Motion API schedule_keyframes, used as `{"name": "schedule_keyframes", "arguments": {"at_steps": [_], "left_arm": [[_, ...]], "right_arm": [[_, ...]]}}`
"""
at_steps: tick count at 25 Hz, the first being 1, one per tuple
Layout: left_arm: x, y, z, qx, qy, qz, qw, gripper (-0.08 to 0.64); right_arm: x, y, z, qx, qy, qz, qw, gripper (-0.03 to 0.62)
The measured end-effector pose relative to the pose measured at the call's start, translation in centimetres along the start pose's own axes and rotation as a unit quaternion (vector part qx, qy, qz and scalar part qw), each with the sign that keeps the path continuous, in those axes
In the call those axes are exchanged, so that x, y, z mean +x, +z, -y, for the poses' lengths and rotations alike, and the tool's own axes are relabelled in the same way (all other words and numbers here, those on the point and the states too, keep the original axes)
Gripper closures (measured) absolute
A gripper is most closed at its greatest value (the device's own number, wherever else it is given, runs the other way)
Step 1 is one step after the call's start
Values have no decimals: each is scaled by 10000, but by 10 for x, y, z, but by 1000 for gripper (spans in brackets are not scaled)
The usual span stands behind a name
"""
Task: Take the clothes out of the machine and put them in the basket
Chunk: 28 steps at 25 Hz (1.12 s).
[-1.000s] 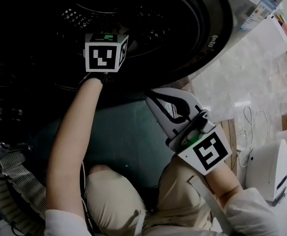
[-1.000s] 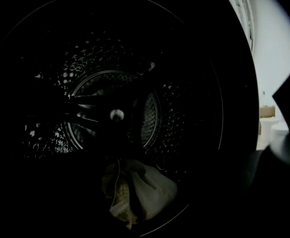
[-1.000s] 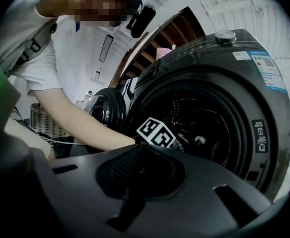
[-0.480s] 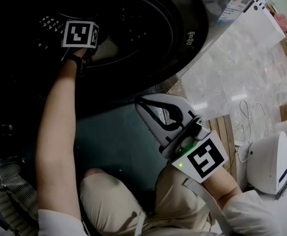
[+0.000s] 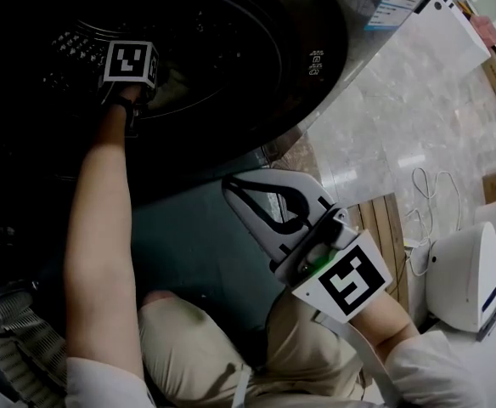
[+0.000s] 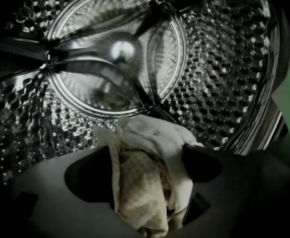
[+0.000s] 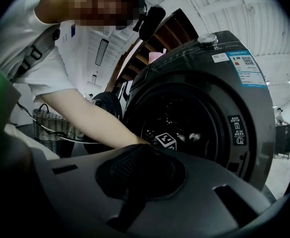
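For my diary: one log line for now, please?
left gripper: jaws closing round crumpled pale cloth in steel drum | right gripper: shut, empty

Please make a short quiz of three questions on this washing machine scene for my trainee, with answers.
1. True or false: the right claw is inside the drum.
2. What lies between the jaws of the left claw? A) nothing B) a pale cloth C) a bottle
3. In the right gripper view, is the basket left or right of the machine?
Key: 1 false; 2 B, jaws closing round it; 3 left.

Shiny dimpled metal drum (image 6: 219, 83), soft cloth (image 6: 145, 182)
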<state>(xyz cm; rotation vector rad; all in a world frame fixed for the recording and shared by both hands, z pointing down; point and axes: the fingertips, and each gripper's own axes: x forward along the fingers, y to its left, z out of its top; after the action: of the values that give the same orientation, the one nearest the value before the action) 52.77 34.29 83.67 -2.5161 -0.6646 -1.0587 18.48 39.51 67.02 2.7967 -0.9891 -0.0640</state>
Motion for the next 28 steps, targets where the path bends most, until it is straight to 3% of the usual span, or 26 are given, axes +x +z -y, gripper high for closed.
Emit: {"name": "schedule_keyframes", "arguments": {"at_steps": [4, 11, 17, 21, 28], "left_arm": [[12, -15, 9, 45, -60, -373, 9993, 149], [10, -19, 14, 495, 133, -488, 9975, 384], [-9, -4, 12, 469, 141, 127, 9987, 426], [-33, 5, 12, 185, 28, 566, 9982, 433], [-95, 28, 16, -73, -337, 1524, 9877, 445]], "right_arm": [[-3, -3, -2, -5, 82, -53, 10000, 578], [-6, -4, 0, -27, 116, -44, 9999, 578], [-4, -2, -2, 35, 97, -1, 9999, 578], [2, 2, -9, 15, 142, 67, 9999, 578], [22, 10, -29, -96, 297, 170, 9994, 578]]}}
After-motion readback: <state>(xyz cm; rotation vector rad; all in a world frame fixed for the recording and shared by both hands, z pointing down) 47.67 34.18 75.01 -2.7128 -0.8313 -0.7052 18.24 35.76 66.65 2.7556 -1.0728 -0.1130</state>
